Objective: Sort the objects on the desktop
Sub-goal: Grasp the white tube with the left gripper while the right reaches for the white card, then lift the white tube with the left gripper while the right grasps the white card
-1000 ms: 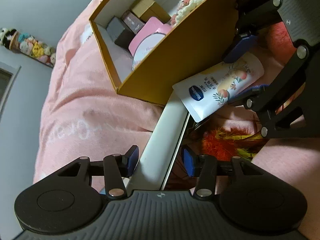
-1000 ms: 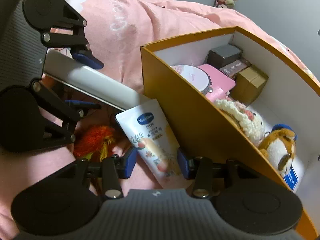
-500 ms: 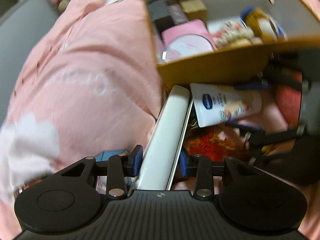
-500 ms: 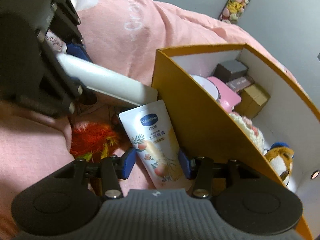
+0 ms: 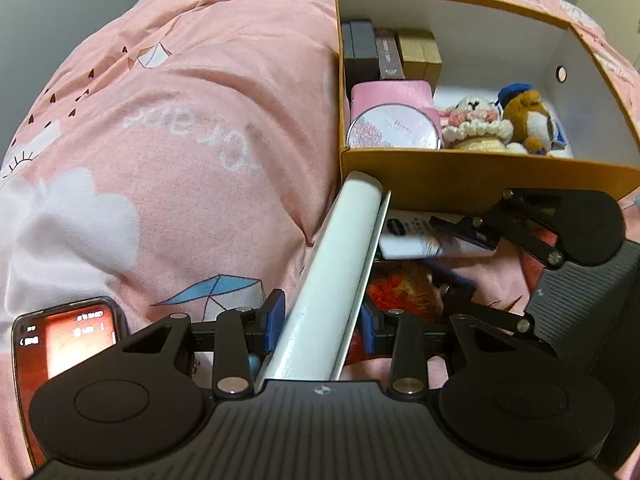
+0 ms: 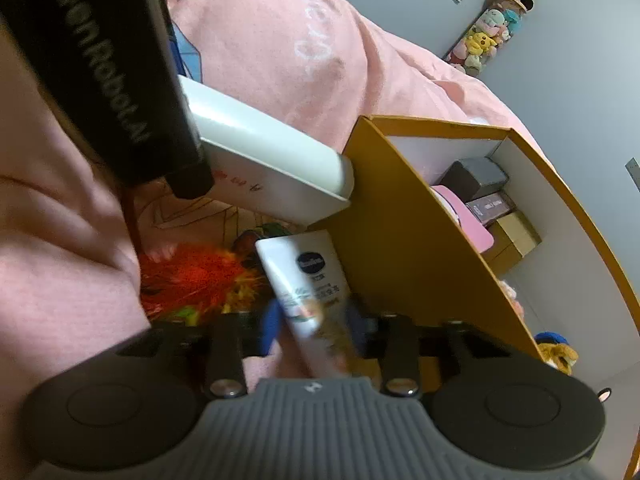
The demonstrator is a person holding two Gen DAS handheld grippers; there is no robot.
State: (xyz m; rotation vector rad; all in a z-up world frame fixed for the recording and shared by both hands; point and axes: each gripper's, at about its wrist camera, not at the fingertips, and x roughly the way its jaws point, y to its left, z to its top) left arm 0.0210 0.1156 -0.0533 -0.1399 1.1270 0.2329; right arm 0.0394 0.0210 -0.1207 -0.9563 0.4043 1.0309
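Trouble is likeliest at the orange box (image 5: 480, 178), the landmark for everything here; the left gripper (image 5: 320, 326) is clamped on a long white pack (image 5: 344, 264) whose far end sits just at the box's near wall, and a low swing would knock that end against the rim rather than carry it over. The right gripper (image 6: 310, 326) has its jaws closing on the white lotion tube (image 6: 304, 280), which lies on the pink bedding (image 5: 180, 140) just outside the same wall; the tube looks soft, so the pads could squeeze it off-centre and let it slide out. The two tools work close together beside that wall, so a careless lift of one may clip the other or the pack. Inside the box, the left half is filled with small boxes, a pink case and two plush toys (image 5: 500, 124); the right and far part looks free, and the space above the rim is open.
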